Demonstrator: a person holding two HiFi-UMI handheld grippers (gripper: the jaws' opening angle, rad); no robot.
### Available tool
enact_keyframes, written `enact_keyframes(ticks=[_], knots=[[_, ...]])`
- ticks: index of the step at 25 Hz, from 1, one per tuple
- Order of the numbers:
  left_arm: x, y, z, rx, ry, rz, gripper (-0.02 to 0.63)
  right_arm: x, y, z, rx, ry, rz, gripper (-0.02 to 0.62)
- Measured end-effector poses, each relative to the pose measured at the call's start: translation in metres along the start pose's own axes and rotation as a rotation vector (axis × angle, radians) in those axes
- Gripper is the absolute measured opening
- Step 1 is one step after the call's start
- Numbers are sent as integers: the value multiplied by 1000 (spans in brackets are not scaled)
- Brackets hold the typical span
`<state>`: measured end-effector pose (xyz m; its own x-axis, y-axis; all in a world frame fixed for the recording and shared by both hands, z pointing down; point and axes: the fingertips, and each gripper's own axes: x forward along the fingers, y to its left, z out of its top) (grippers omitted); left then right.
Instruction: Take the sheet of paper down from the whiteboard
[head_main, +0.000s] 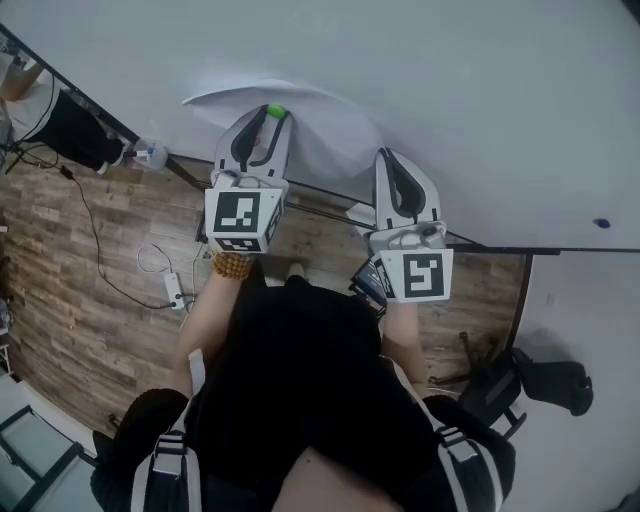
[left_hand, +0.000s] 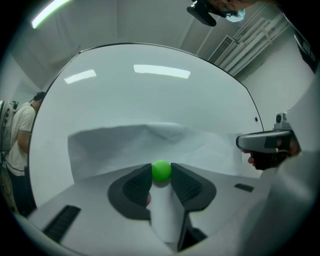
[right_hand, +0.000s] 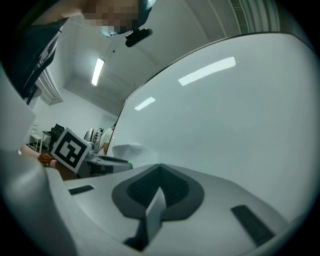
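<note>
Paper sheet (head_main: 330, 125) bulges off the whiteboard (head_main: 480, 90) between the 2 claws. Left claw (head_main: 268, 122) clamps a green ball magnet (left_hand: 161, 170) against the sheet; right claw (right_hand: 160, 170) is pinched together on the sheet's near edge.

Power strip (head_main: 174, 290) on wood floor (head_main: 60, 300); bystander (left_hand: 19, 137).

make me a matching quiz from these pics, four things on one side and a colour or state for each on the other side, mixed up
Things:
1 left gripper
2 right gripper
3 magnet
4 sheet of paper

Colour or state:
a green ball
b rumpled, lying against the whiteboard
c shut on an edge of the paper
d closed on the magnet, one jaw each side

Pairs: 1-d, 2-c, 3-a, 4-b
</note>
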<state>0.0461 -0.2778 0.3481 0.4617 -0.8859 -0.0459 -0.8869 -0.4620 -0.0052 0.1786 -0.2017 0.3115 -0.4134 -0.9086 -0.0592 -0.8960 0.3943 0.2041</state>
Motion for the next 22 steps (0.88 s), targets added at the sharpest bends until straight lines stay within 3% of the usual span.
enact_keyframes(ticks=[22], knots=[[1, 8, -8, 12, 22, 23, 124, -19, -7, 11, 16, -33, -16, -5]])
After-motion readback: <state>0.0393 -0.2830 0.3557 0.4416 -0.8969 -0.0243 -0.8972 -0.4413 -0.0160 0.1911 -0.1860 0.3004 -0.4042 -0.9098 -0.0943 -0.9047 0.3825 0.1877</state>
